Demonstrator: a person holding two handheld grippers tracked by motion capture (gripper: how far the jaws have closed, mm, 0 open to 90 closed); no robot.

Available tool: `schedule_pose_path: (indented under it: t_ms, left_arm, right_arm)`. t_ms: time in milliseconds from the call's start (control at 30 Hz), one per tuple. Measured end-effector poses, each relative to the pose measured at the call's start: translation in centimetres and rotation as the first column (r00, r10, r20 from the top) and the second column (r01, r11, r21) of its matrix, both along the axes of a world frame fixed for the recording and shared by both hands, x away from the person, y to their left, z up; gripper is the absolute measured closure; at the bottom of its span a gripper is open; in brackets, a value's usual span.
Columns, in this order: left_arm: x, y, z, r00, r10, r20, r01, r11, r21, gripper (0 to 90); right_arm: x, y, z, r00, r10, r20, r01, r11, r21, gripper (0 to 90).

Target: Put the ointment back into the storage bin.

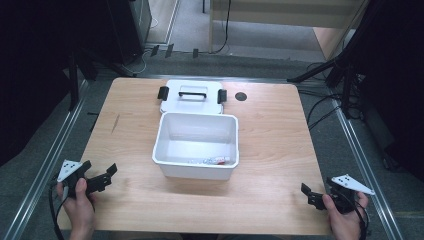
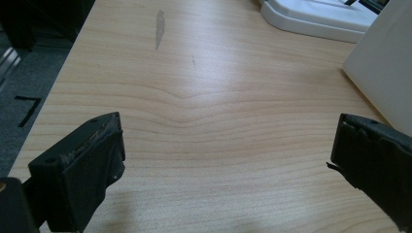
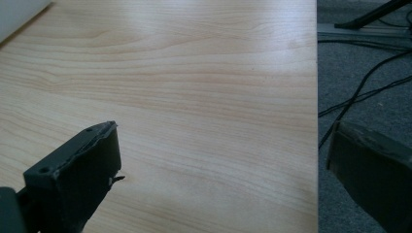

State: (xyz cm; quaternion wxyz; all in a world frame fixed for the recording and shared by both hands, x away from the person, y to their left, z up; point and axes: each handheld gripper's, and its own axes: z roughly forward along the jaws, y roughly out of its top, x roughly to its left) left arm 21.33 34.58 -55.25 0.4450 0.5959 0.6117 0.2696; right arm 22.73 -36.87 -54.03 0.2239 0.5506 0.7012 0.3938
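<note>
A white open bin (image 1: 196, 145) stands in the middle of the wooden table (image 1: 275, 135). A few small items, one with red on it (image 1: 212, 161), lie along its front wall. Its white lid (image 1: 192, 95), with a black handle and two black latches, lies flat just behind it. My left gripper (image 1: 102, 174) rests at the table's front left corner, open and holding nothing. In the left gripper view its jaws (image 2: 228, 150) stand wide over bare wood, with the bin's wall (image 2: 384, 63) to the right. My right gripper (image 1: 316, 191) sits open at the front right corner.
A small black round spot (image 1: 241, 96) marks the table right of the lid. In the right gripper view the table's edge (image 3: 313, 121) runs under the gripper (image 3: 223, 160), with grey floor and cables (image 3: 359, 92) beyond. Black stands and metal rails flank the table.
</note>
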Motion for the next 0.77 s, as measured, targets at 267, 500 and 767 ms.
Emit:
schedule_pose_path:
  t_ms: [267, 500, 767]
  left_arm:
    - [0.1, 0.1, 0.0, 1.0, 0.006, 0.0, -0.006, 0.9999, -0.009, 0.0]
    - [0.1, 0.2, -0.1, 1.0, 0.008, -0.003, -0.009, 0.9997, -0.022, 0.0]
    - [0.1, 0.3, -0.1, 0.9999, 0.012, -0.002, -0.012, 0.9996, -0.028, 0.0]
  right_arm:
    - [-0.3, 0.4, -0.7, 0.9996, -0.012, 0.027, 0.011, 0.999, 0.042, 0.0]
    - [-0.4, 1.0, -0.8, 0.9986, -0.04, 0.034, 0.04, 0.999, -0.005, 0.0]
    - [-0.4, 1.1, -0.8, 0.9996, -0.025, 0.017, 0.025, 1.0, 0.001, 0.3]
